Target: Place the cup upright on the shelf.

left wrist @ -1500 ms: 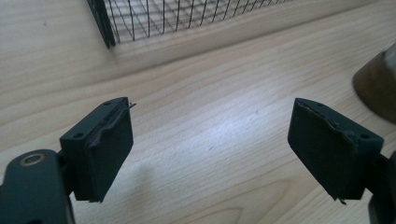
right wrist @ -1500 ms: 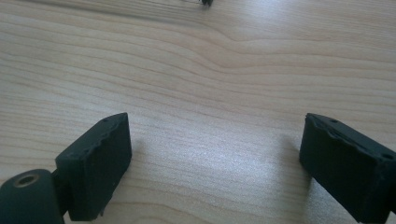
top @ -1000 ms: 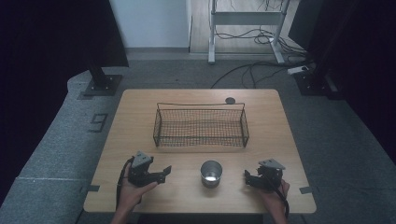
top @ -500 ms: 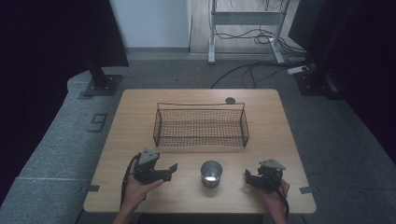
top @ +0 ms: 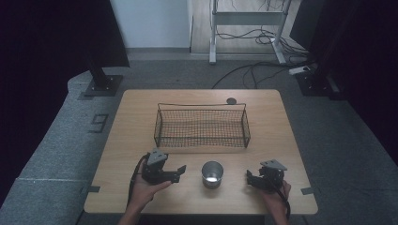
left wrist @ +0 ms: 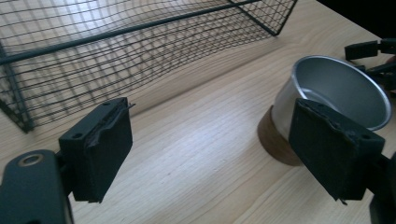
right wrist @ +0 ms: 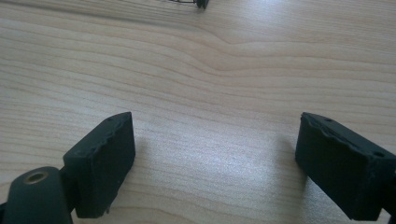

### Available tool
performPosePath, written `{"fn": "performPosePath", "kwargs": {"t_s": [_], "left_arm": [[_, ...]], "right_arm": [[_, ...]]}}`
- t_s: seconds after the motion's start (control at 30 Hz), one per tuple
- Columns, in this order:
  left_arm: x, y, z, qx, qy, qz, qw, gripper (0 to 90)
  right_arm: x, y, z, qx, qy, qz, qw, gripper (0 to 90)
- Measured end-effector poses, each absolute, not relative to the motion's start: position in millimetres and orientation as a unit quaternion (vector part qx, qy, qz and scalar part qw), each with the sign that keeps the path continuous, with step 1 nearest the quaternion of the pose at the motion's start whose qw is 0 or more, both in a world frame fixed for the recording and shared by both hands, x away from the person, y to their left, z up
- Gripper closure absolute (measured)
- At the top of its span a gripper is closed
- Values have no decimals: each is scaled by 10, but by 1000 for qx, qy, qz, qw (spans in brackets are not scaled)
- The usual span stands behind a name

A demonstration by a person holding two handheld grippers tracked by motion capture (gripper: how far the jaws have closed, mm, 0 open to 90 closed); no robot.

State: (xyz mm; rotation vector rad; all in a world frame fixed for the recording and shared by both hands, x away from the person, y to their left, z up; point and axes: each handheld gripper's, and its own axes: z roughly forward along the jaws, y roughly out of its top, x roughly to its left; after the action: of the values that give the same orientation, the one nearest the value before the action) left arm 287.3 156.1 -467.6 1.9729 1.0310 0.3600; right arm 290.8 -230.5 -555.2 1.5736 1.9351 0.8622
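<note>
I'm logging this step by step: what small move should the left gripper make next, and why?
Probably ease the left gripper further toward the metal cup until its rim sits between the jaws. They stand open with only bare table between them, and the cup stands upright just off to one side, untouched, near the wire basket.

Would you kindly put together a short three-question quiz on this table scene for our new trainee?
1. True or false: the metal cup stands inside the wire basket.
2. Which gripper is nearer the cup: A) left gripper B) right gripper?
3. Fill in: the cup stands upright on the wooden ____.

Key: 1 false, it stands on the table in front of the basket. 2 A. 3 table.
</note>
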Motion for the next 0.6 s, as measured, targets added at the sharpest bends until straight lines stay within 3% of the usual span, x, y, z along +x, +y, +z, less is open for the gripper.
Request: {"fn": "performPosePath", "kwargs": {"t_s": [0.6], "left_arm": [[2862, 1320, -4618, 798, 389, 129, 442, 141]], "right_arm": [[2910, -2302, -5550, 579, 709, 315, 250, 129]]}}
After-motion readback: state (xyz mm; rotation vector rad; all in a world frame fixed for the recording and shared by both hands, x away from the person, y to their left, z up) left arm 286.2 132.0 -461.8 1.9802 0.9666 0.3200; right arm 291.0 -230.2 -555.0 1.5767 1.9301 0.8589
